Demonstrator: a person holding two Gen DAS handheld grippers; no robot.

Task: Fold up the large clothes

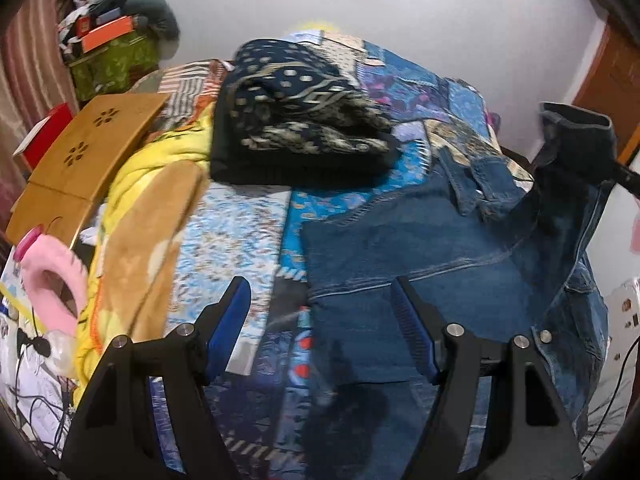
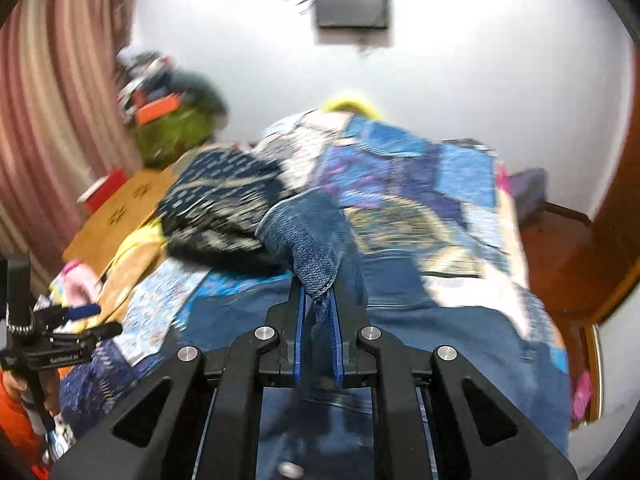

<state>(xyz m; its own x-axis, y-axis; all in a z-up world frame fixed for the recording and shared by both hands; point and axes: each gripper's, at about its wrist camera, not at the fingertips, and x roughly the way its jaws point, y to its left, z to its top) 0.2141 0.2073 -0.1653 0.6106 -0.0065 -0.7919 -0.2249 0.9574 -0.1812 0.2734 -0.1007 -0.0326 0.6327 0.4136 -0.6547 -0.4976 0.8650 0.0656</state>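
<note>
A blue denim jacket [image 1: 420,248] lies spread on the patchwork bedspread [image 1: 240,220]. My left gripper [image 1: 320,300] is open and empty, its fingers hovering over the jacket's near left edge. My right gripper [image 2: 318,300] is shut on a denim sleeve end [image 2: 308,240] and holds it up above the jacket. In the left wrist view that lifted sleeve [image 1: 576,136] rises at the far right, with the right gripper [image 1: 628,174] just showing at the frame edge. In the right wrist view my left gripper [image 2: 86,320] shows at the far left.
A folded dark patterned garment [image 1: 296,120] lies on the bed behind the jacket. A yellow and brown blanket [image 1: 148,200] lies left of it. A wooden lap table [image 1: 88,148], a pink neck pillow [image 1: 52,272] and cables sit at the left. A wooden door [image 2: 592,240] stands at the right.
</note>
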